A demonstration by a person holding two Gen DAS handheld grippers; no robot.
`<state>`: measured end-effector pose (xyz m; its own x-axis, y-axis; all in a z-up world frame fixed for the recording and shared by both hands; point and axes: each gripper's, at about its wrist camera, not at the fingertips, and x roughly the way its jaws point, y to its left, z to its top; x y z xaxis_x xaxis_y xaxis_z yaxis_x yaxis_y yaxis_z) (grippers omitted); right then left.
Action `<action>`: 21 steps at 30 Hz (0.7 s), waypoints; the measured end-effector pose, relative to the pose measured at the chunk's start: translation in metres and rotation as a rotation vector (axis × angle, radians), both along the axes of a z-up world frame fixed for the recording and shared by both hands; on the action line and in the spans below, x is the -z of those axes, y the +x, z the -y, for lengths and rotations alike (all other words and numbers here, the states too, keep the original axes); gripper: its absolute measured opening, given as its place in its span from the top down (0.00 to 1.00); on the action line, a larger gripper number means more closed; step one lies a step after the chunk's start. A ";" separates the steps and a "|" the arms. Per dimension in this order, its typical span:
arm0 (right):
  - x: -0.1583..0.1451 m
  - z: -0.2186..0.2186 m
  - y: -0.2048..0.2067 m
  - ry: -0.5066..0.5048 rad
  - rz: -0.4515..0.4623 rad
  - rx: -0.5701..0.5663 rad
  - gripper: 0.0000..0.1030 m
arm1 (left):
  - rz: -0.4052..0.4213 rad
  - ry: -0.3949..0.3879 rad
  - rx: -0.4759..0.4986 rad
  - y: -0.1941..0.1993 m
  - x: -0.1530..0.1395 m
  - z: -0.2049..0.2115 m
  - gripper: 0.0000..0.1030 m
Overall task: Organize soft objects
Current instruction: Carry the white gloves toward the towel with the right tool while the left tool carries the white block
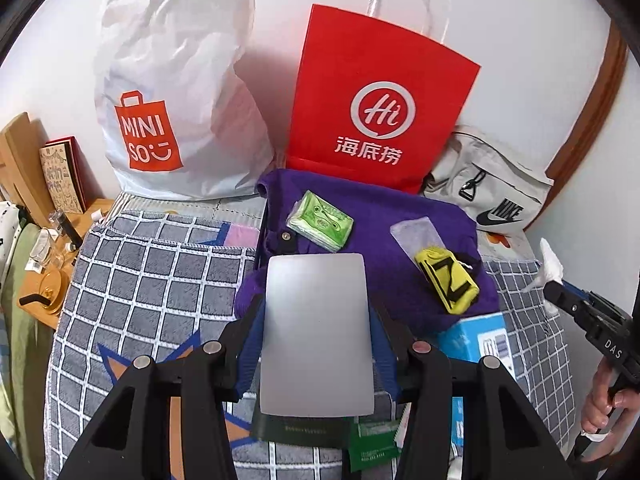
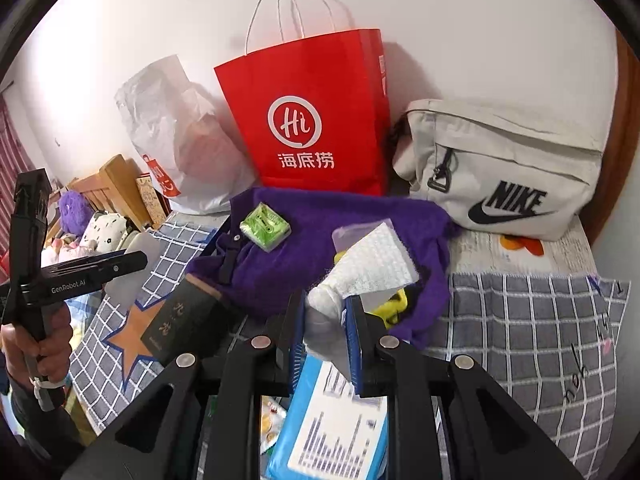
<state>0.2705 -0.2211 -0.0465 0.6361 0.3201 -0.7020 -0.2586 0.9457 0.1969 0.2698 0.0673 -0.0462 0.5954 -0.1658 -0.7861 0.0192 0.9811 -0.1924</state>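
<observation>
My left gripper (image 1: 316, 336) is shut on a flat pale grey pack (image 1: 316, 312), held upright over the checked blanket. Beyond it a purple sweater (image 1: 400, 216) lies crumpled, with a green tissue pack (image 1: 320, 222) and a yellow pouch with black marks (image 1: 446, 280) on top. In the right wrist view my right gripper (image 2: 326, 320) is shut on a white waffle cloth (image 2: 372, 268) that fans out above the purple sweater (image 2: 304, 248). The right gripper (image 1: 556, 292) also shows at the right edge of the left wrist view, a hand on its handle.
A red paper bag (image 1: 376, 100), a white plastic shopping bag (image 1: 168, 92) and a grey sports bag (image 2: 504, 172) stand against the wall. A blue and white box (image 2: 332, 420) and a dark box (image 2: 180, 320) lie on the checked blanket (image 1: 152, 280). A cluttered wooden shelf (image 1: 52, 276) is at left.
</observation>
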 end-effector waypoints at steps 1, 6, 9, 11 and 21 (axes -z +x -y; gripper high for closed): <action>0.001 -0.001 0.007 0.000 -0.004 -0.005 0.81 | -0.002 -0.002 -0.002 0.004 0.001 -0.001 0.55; 0.003 -0.008 0.036 0.000 -0.011 -0.021 0.81 | -0.014 -0.009 -0.002 0.022 0.005 -0.004 0.55; 0.009 -0.012 0.057 -0.010 -0.022 -0.022 0.81 | -0.018 0.001 -0.003 0.033 0.008 -0.003 0.55; 0.015 -0.014 0.069 -0.007 -0.039 -0.031 0.81 | -0.028 0.007 0.001 0.040 0.013 -0.001 0.55; 0.050 -0.012 0.109 0.008 -0.090 -0.052 0.81 | -0.089 0.017 0.011 0.079 0.042 0.008 0.54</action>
